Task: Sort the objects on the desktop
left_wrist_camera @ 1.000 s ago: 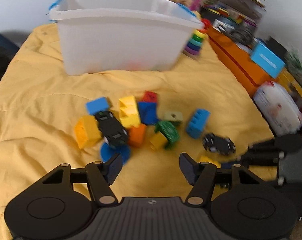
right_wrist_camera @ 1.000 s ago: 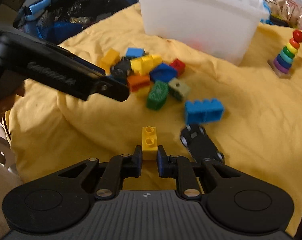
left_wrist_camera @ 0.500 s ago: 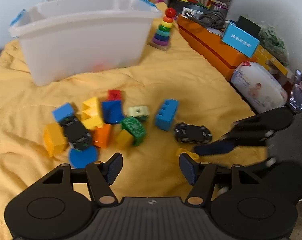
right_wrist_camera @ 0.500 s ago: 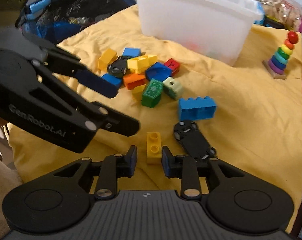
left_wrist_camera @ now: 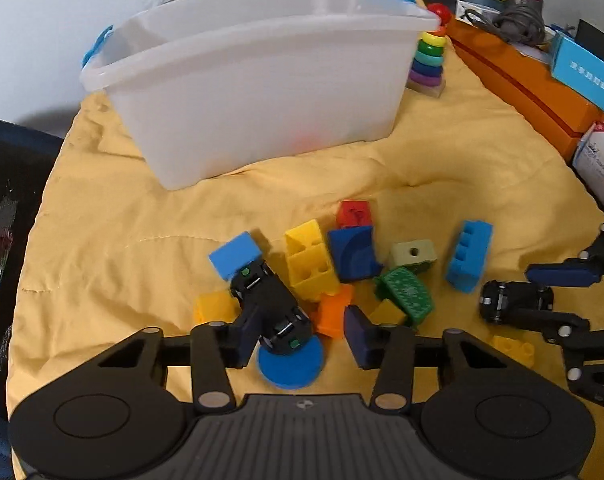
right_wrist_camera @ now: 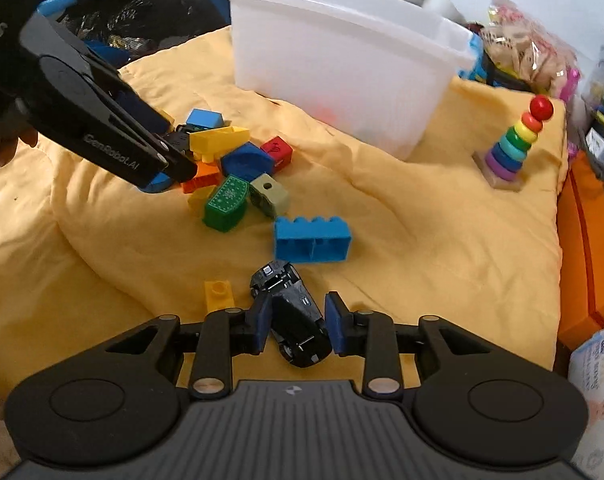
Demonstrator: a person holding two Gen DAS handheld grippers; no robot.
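1. From the left wrist we look low and close over the block pile (left_wrist_camera: 326, 272) toward the white bin (left_wrist_camera: 261, 80).
2. From the right wrist we face that bin (right_wrist_camera: 342, 56) from farther right.
3. We share pile (right_wrist_camera: 237, 172), bin and yellow cloth (left_wrist_camera: 442, 152).

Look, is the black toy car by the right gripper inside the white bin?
No, the black toy car lies on the yellow blanket between the right gripper's open fingers.

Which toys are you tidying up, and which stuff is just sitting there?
Tidying: two black toy cars, blue brick, small yellow brick, block pile, white bin.

Just sitting: ring stacker, orange box, snack bag.
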